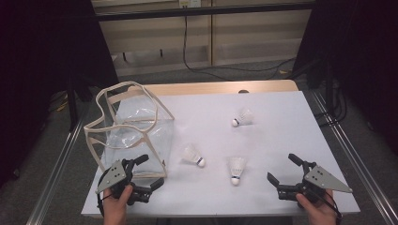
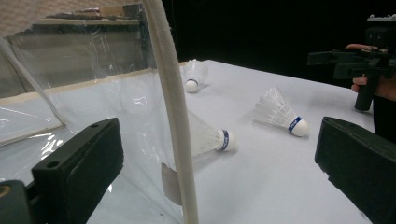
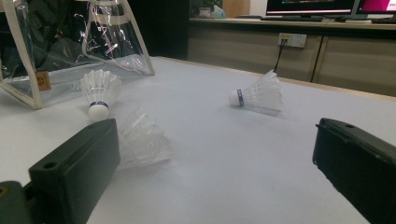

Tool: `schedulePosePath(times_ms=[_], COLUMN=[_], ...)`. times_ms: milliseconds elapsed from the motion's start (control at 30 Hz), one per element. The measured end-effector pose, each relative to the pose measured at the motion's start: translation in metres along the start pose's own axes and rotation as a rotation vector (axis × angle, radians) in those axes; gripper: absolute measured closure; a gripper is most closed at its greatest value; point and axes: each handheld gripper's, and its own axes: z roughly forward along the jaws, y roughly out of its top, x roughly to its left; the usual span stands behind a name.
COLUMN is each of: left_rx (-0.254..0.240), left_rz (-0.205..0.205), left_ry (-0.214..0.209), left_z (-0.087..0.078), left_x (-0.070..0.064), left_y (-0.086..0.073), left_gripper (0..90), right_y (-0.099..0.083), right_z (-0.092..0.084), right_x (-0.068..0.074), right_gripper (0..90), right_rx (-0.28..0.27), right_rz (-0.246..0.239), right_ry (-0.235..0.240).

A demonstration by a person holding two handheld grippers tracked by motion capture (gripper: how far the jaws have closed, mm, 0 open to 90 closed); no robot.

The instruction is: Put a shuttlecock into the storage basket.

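A clear plastic bag (image 1: 131, 131) with cream trim (image 2: 173, 102) stands open at the table's left. Three white shuttlecocks lie on the white tabletop: one beside the bag (image 1: 193, 155) (image 2: 210, 137) (image 3: 99, 88), one at front centre (image 1: 236, 168) (image 2: 280, 114) (image 3: 142, 140), one farther back (image 1: 242, 117) (image 2: 194, 77) (image 3: 257, 95). My left gripper (image 1: 151, 170) (image 2: 219, 156) is open at the bag's near corner, the trim between its jaws' line of sight. My right gripper (image 1: 280, 167) (image 3: 215, 163) is open and holds nothing, right of the front shuttlecock.
The white tabletop (image 1: 281, 122) sits on a wooden table, with metal rails (image 1: 347, 140) along both sides. Cables (image 1: 220, 68) run on the floor beyond the far edge. Monitors (image 3: 308, 7) stand on a counter behind.
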Motion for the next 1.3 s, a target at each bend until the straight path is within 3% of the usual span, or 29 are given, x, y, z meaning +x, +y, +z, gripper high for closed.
schedulePosePath(times_ms=[533, 1300], left_rx=[-0.009, 0.002], left_rz=[-0.004, -0.007], left_ry=[-0.022, -0.118], left_z=[0.002, 0.014], left_x=[-0.005, -0.015], left_y=[0.002, 0.002], left_gripper=[1.2, 1.2], right_y=[0.0, 0.0], right_z=[0.0, 0.001], right_x=[0.0, 0.0], right_gripper=[0.6, 0.8], right_rx=[-0.003, 0.002], right_rz=[-0.003, -0.002], right_ry=[0.007, 0.017])
